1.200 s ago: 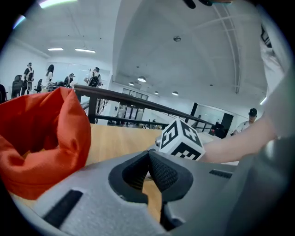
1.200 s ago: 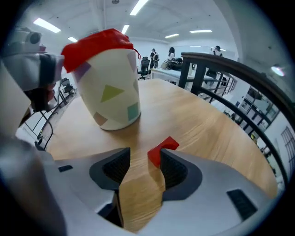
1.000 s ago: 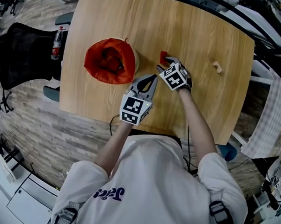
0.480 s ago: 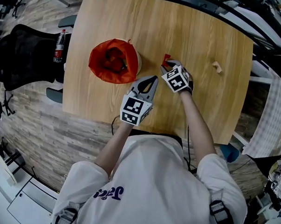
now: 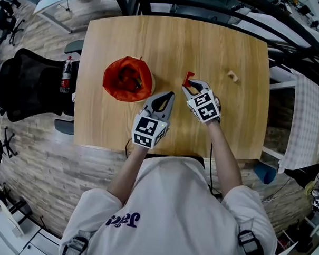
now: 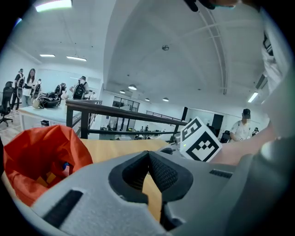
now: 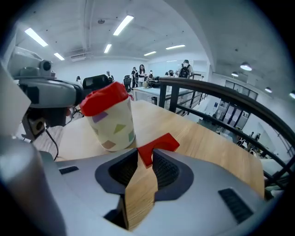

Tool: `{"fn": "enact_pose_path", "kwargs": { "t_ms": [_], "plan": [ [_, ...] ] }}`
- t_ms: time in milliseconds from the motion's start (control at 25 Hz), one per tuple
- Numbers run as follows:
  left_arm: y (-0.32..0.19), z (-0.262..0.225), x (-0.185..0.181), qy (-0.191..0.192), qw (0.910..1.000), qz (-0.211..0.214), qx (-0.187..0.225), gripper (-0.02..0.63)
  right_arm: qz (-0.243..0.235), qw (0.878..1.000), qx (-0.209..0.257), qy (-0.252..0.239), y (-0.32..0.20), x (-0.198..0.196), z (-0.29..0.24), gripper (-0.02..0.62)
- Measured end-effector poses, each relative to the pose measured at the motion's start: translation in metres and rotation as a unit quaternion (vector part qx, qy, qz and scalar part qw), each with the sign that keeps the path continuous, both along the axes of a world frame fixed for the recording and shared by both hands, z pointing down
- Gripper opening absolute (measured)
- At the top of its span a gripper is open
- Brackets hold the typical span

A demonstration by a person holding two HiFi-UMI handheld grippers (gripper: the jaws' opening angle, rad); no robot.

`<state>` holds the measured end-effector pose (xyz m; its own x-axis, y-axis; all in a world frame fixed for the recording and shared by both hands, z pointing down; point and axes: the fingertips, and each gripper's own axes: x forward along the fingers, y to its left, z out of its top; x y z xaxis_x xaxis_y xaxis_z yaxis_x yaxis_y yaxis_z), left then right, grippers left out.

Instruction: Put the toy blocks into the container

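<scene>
Your right gripper just closed its fingers on the red block, bound for the container at left; left gripper fingers closed, empty.

a: left gripper?
b: jaws together, nothing between them, pointing slightly down.
a: right gripper?
b: tilted steeper. its jaws have just been closing and pinch a block. both arms reach forward, side by side.
</scene>
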<state>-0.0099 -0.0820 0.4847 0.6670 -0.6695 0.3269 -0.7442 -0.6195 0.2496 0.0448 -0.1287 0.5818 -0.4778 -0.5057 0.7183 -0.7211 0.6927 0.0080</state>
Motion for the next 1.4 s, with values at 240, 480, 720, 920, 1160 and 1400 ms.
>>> {"fn": "enact_pose_path", "kwargs": {
  "t_ms": [240, 480, 720, 920, 1160, 1400],
  "plan": [
    [0.000, -0.035, -0.022, 0.013, 0.9994, -0.013, 0.029, 0.011, -0.004, 0.998, 0.052, -0.029, 0.015, -0.011, -0.072, 0.107],
    [-0.002, -0.047, -0.071, 0.016, 0.9978, -0.054, 0.035, 0.011, -0.043, 0.994, 0.076, -0.061, 0.028, -0.061, -0.122, 0.107],
    [-0.002, -0.054, -0.120, 0.017, 0.9941, -0.099, 0.041, 0.011, -0.098, 0.989, 0.083, -0.072, 0.033, -0.124, -0.137, 0.107],
    [0.001, -0.053, -0.153, 0.006, 0.9894, -0.138, 0.044, 0.011, -0.144, 0.984, 0.075, -0.069, 0.034, -0.173, -0.131, 0.107],
    [0.001, -0.043, -0.186, -0.001, 0.9855, -0.163, 0.047, 0.011, -0.178, 0.982, 0.058, -0.035, 0.026, -0.213, -0.103, 0.107],
    [0.002, -0.033, -0.204, -0.002, 0.9826, -0.182, 0.038, 0.011, -0.207, 0.978, 0.020, 0.022, 0.015, -0.230, -0.073, 0.107]
  ]
}}
